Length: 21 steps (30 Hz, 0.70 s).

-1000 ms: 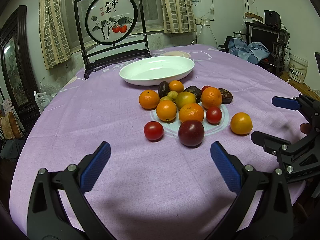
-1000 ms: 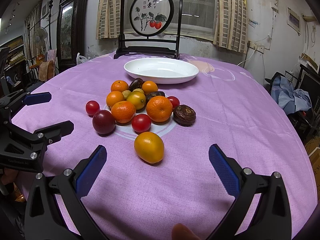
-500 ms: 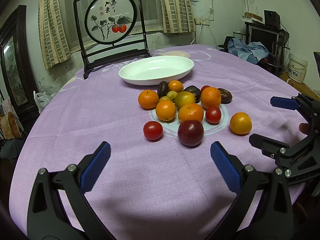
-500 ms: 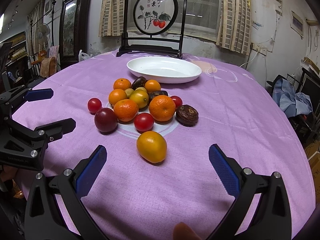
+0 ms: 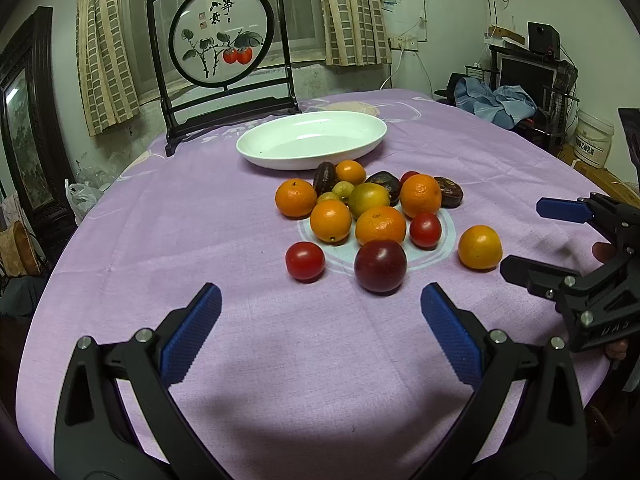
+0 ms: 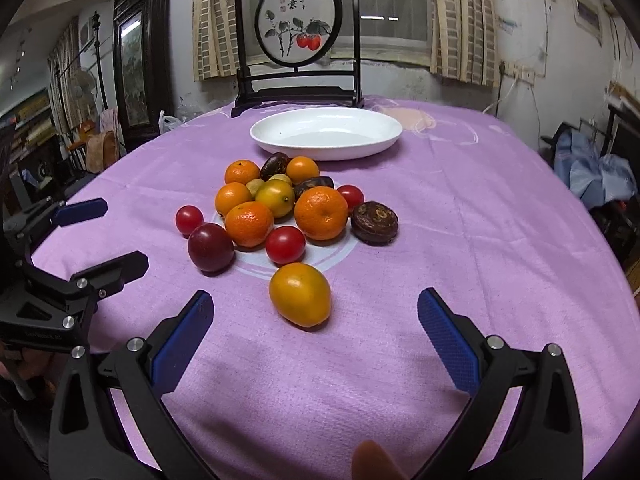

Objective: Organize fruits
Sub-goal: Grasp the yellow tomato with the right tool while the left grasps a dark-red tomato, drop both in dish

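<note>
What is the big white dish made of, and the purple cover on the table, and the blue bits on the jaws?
White dish: looks like glazed ceramic or porcelain, smooth and shiny with soft reflections; hard plastic is possible. Purple cover: woven cloth, matte, with a visible weave and small creases. Blue pads: probably rubber or soft plastic, judging by their fine ridged grip texture, set on black frames that look like plastic.

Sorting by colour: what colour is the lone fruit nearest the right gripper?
Orange-yellow, the lone fruit shows best in the right wrist view, just ahead of the right gripper.
</note>
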Each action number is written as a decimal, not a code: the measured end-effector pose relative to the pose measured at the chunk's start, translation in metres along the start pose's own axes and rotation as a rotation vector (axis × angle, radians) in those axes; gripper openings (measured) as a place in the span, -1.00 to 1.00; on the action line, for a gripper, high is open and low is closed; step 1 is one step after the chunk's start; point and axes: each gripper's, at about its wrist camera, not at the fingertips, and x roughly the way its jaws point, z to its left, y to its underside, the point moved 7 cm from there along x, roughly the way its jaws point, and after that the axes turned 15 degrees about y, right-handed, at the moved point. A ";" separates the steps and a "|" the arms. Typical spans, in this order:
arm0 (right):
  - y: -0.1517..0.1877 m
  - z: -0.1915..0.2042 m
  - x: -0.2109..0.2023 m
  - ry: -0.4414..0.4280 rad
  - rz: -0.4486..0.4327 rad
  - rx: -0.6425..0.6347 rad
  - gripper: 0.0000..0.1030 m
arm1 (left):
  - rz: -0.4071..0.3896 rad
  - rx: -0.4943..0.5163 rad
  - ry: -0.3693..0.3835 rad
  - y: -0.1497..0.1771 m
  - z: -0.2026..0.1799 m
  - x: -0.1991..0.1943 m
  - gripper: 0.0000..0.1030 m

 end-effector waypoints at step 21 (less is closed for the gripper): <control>0.002 0.014 0.041 -0.136 0.247 0.005 -0.23 | 0.027 -0.053 0.056 0.001 0.000 0.002 0.96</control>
